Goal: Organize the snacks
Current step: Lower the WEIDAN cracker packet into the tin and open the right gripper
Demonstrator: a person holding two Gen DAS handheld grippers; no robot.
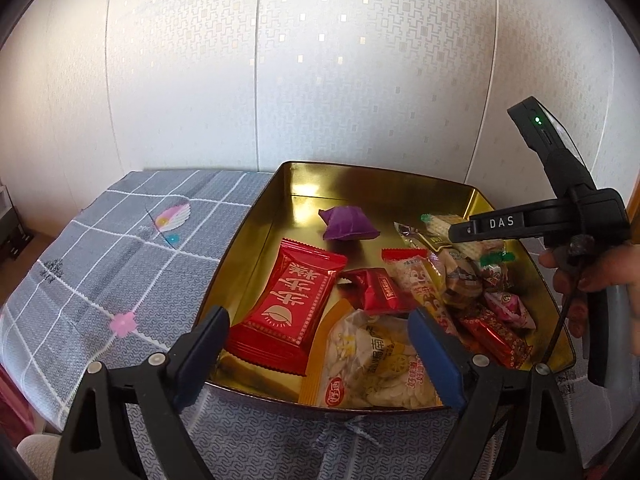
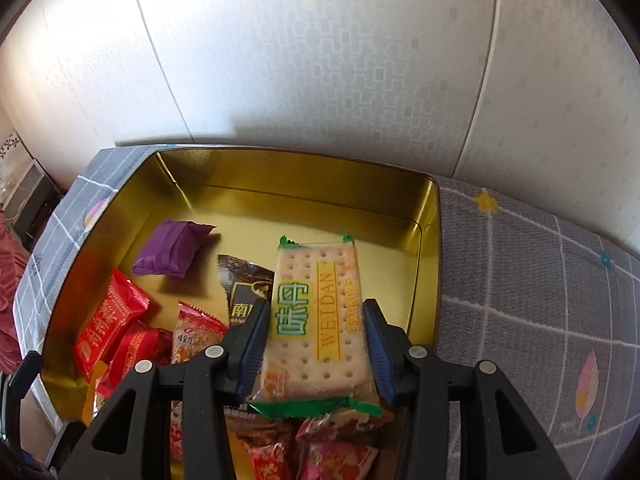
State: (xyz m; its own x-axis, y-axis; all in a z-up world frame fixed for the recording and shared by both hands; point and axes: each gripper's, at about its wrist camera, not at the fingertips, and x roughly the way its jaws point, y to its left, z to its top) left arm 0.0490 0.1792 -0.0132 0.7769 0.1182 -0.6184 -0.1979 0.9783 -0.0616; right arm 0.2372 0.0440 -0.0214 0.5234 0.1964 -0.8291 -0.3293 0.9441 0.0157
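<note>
Right hand-held gripper [image 2: 316, 344]: the 2 blue pads are closed narrow on a cracker packet [image 2: 316, 316], clear wrap with green ends and "WEIDAN" printed along a yellow stripe. The pads press its 2 long edges. The packet is tilted, far end raised over the gold tin [image 2: 428, 216], near end above the pile of wrapped snacks at the tin's right side.

Left hand-held gripper [image 1: 316, 344]: jaws wide, nothing between them. It hangs over the near rim of the tin, the left pad over the rim by the corner, the right pad over a clear bag of pale slices [image 1: 376, 364] with an orange edge.

Inside the tin, from the left wrist view: a large red packet [image 1: 290, 304] with white characters lies left of centre, partly overlapping the clear bag. A small red candy [image 1: 376, 288] sits just right of it. A purple packet [image 1: 348, 224] lies alone farther back on bare gold floor. Mixed red, pink and brown wrappers are heaped against the right wall; individual items there are hard to separate.

A person's hand [image 1: 592, 280] grips the right tool at the frame's right edge.

The tin stands on a desk covered by a grey checked cloth [image 1: 100, 264] with small flower motifs. Pale patterned wallpaper [image 1: 320, 80] behind.
</note>
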